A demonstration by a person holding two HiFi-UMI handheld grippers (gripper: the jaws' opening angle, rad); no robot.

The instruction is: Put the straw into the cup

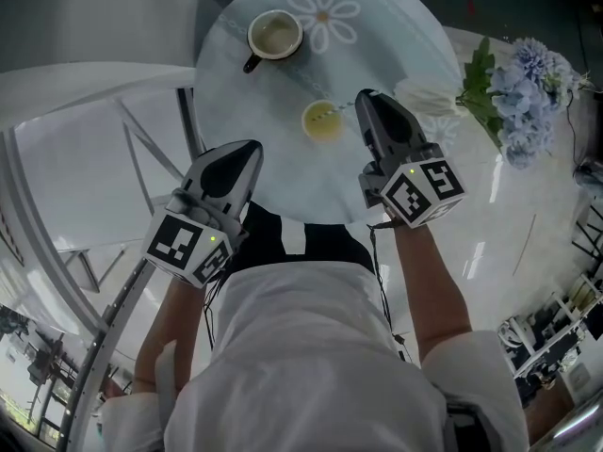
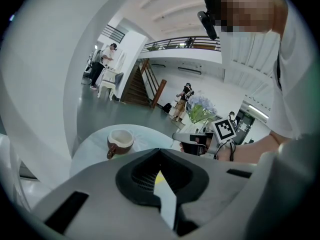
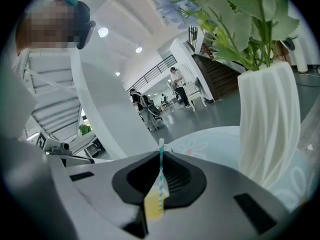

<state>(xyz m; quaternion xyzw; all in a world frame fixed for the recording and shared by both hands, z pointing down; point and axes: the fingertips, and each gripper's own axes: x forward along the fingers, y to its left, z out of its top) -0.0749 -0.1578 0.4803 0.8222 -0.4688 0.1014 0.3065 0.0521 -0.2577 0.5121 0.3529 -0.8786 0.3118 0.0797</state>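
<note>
A small glass of yellow drink (image 1: 323,122) stands near the front of the round glass table (image 1: 396,26). My right gripper (image 1: 364,98) hangs just right of the glass, shut on a thin teal-and-white striped straw (image 3: 161,168). The straw stands upright between the jaws in the right gripper view. In the head view the straw (image 1: 332,113) reaches from the jaws across the glass's mouth. My left gripper (image 1: 252,149) hovers at the table's near-left edge, away from the glass. Its jaws (image 2: 160,154) look shut with nothing in them.
A brown-and-white coffee cup (image 1: 274,36) sits at the table's far left. A white ribbed vase (image 3: 267,129) with blue flowers (image 1: 523,92) stands close on the right of the right gripper. White stair rails run below left. People stand far off in the hall.
</note>
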